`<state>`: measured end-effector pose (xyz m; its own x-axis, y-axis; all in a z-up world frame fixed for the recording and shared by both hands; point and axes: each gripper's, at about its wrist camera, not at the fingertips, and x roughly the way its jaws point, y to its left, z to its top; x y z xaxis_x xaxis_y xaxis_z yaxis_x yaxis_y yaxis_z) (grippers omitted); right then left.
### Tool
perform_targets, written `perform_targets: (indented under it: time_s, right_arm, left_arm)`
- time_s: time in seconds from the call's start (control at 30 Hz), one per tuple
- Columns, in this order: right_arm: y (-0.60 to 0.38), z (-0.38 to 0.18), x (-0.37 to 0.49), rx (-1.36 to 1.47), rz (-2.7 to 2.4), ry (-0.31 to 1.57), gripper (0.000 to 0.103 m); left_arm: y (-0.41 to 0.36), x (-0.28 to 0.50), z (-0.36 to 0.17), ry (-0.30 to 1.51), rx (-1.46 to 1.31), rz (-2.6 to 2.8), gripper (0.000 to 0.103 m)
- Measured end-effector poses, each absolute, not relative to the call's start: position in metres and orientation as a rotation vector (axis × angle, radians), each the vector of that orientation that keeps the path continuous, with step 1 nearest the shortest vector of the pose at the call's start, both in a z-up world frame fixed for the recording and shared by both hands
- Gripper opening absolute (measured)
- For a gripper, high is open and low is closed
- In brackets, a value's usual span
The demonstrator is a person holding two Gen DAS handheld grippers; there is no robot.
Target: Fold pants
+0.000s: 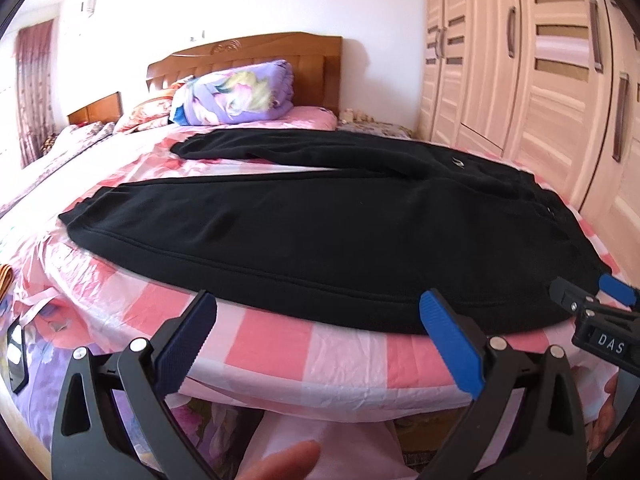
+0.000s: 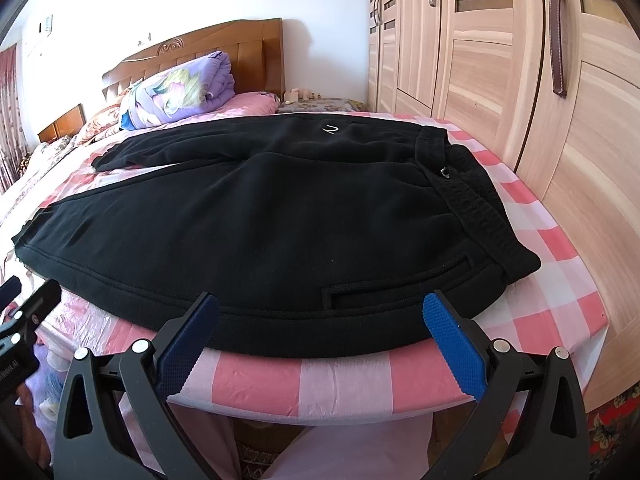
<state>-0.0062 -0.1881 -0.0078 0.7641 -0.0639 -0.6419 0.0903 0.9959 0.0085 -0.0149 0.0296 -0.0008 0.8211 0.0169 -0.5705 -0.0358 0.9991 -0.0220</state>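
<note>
pants (image 2: 256, 216) lie flat on the checked bed cover (image 2: 540, 272), legs apart, waistband to the right, near side along the bed edge so i can reach it. left gripper (image 1: 316, 340) & right gripper (image 2: 320, 340) both spread wide, holding nothing, poised just short of that hem, prob to grab it.

"DAS" stands on the right tongs (image 1: 582, 300); a small white logo marks the black pants (image 2: 260, 216).

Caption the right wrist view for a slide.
Open right gripper at the near edge of black pants spread on the bed.
</note>
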Motion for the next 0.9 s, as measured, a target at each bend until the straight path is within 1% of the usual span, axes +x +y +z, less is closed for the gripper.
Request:
perform_targets:
  time_s: [0.33,0.6,0.9]
  right_arm:
    - [-0.19,-0.007,-0.007,0.04,-0.083,0.693,0.099]
    - [-0.188,-0.008,-0.008,0.038,-0.08,0.698,0.099]
    - [-0.187,-0.01,-0.008,0.034,-0.079,0.704,0.099]
  left_arm:
    - [0.039,-0.023,0.005,0.604,-0.062,0.032,0.102]
    - [0.05,-0.021,-0.001,0.605,-0.132,0.015,0.102]
    - [0.047,-0.015,-0.008,0.648,-0.128,-0.019,0.102]
